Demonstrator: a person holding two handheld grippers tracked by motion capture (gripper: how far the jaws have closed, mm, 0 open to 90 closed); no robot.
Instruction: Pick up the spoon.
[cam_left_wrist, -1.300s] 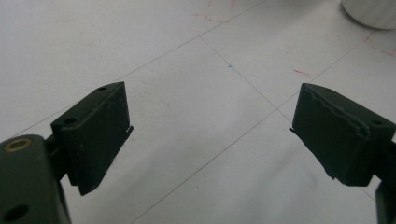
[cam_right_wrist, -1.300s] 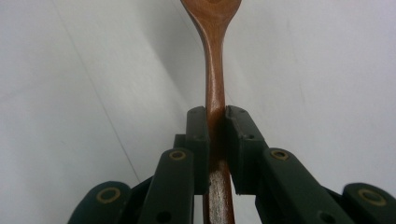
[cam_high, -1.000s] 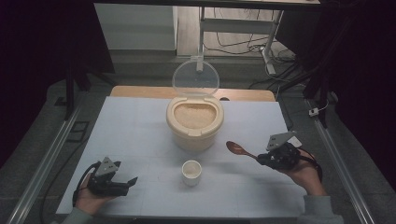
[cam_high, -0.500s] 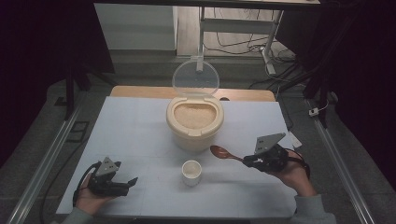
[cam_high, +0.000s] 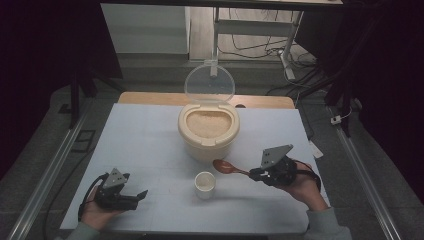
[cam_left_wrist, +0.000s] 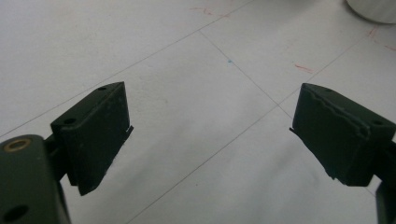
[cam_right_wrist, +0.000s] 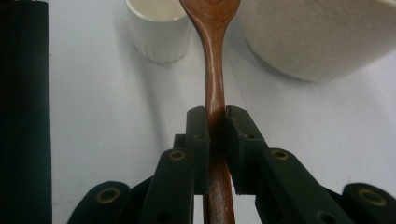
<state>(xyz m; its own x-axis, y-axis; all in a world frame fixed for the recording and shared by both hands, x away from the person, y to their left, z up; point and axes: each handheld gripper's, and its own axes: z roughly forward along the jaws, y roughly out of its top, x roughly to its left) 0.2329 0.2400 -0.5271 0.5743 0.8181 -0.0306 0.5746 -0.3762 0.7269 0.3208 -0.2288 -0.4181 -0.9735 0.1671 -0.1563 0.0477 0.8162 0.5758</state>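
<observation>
Currently the right gripper clamps the spoon handle, bowl just right of the cup. Left gripper, well left of the cup, stands open, gripping nothing.

The table lies bare across its left half and along the near edge. At the centre, the rice container with its raised lid blocks the far middle, and the small cup stands just near of it, leaving a narrow gap between them.
</observation>
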